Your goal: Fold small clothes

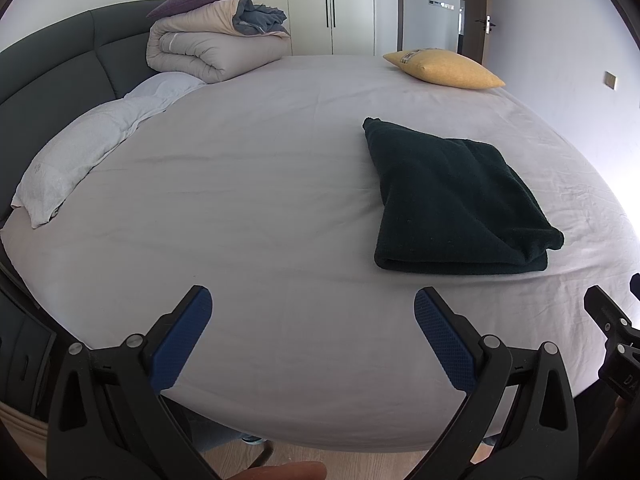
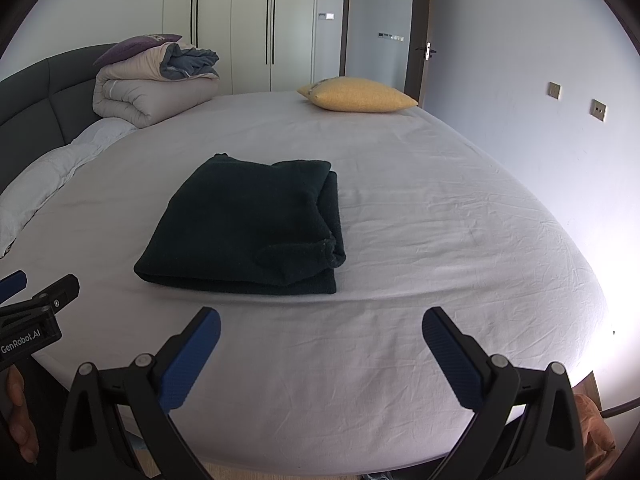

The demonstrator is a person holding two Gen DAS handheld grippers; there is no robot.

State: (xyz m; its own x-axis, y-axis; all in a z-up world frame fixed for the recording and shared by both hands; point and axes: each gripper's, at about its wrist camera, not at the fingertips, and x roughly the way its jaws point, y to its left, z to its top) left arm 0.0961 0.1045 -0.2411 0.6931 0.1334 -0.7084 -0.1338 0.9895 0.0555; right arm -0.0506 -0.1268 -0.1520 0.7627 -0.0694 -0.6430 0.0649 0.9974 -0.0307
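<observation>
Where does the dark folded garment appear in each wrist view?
Left wrist: the dark folded garment lies right of centre on the sheet.
Right wrist: it lies left of centre.
Shared landmark: the yellow pillow beyond it, at the far edge.

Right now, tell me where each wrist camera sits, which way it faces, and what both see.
Left wrist: behind the open left gripper at the bed's near edge, facing the dark padded headboard; the right gripper shows at right.
Right wrist: behind the open right gripper, facing the folded dark green garment; the left gripper shows at left.
Shared: garment, mustard yellow pillow, rolled beige duvet, white sheet.
</observation>
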